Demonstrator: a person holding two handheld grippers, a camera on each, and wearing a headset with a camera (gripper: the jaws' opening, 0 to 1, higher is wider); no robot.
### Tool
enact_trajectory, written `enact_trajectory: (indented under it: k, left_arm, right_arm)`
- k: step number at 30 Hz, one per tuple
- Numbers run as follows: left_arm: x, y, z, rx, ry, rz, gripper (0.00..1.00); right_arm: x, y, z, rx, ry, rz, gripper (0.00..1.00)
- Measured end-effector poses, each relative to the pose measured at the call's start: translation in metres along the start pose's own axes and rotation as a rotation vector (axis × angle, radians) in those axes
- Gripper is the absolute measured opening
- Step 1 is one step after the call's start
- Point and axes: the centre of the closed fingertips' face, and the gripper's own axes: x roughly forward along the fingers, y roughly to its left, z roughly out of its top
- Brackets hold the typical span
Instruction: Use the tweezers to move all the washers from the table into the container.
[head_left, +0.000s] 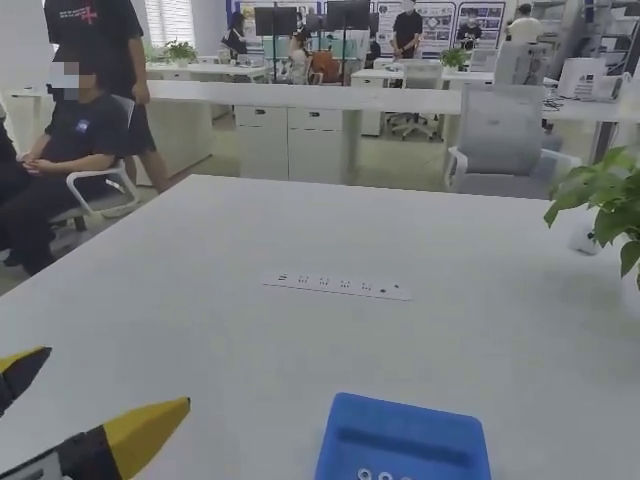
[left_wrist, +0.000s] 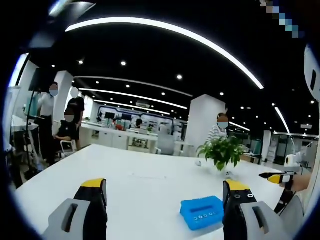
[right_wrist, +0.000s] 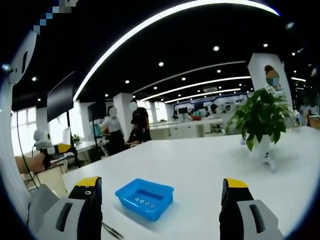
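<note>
Left hand-held gripper (left_wrist: 164, 184), blue container (left_wrist: 201, 212), white table (left_wrist: 125, 165), plant (left_wrist: 222, 150), busy office (left_wrist: 125, 137).

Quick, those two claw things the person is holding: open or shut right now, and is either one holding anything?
Left gripper: open, holding nothing.
Right gripper: open, holding nothing.

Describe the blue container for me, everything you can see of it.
The blue container is a shallow rectangular tray with rounded corners and a raised rim, plastic by its look. It sits flat and upright on the white table, close in front of the person. Several small silvery washers lie in a row on its floor. Nothing else touches it.
</note>
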Motion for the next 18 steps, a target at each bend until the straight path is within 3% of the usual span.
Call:
enact_trajectory:
  k: [7,18]
  left_arm:
    - [0.000,-0.002,-0.002,0.000,-0.006,0.009,0.99]
    - [0.001,0.000,0.001,0.006,-0.024,0.025,0.99]
  right_arm:
    - [-0.006,-0.014,0.000,0.027,-0.012,-0.036,0.99]
    - [-0.008,-0.022,-0.001,0.068,-0.032,-0.069,0.99]
